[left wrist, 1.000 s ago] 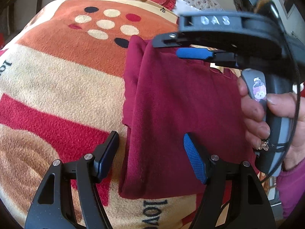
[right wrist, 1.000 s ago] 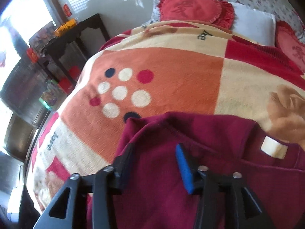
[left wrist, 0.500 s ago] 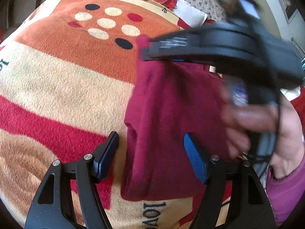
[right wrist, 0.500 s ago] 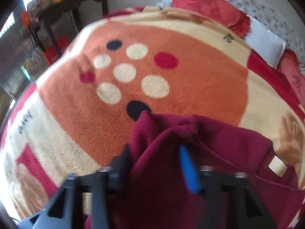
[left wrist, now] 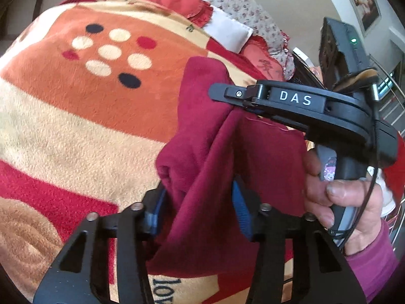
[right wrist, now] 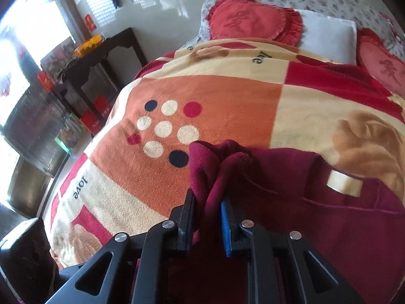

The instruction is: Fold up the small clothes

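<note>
Nearest, the left hand-held gripper [left wrist: 197, 210] pinches a bunched fold of the dark red, soft fleece garment [left wrist: 265, 164], and the right hand-held gripper [right wrist: 206, 217] is clamped on its upper edge. The garment is partly lifted off the patterned orange-and-cream fleece blanket [right wrist: 227, 96] on the bed. It looks light, limp and non-slippery; corners and hems are probably the best holds.

The left wrist camera is looking close along its claw [left wrist: 197, 207] across the bed toward the pillow end. The right wrist camera is facing likewise, tilted toward the bed's left edge. Both are sharing the dotted blanket [left wrist: 76, 116] [right wrist: 227, 96] and maroon garment [left wrist: 210, 157] [right wrist: 291, 182].
</note>
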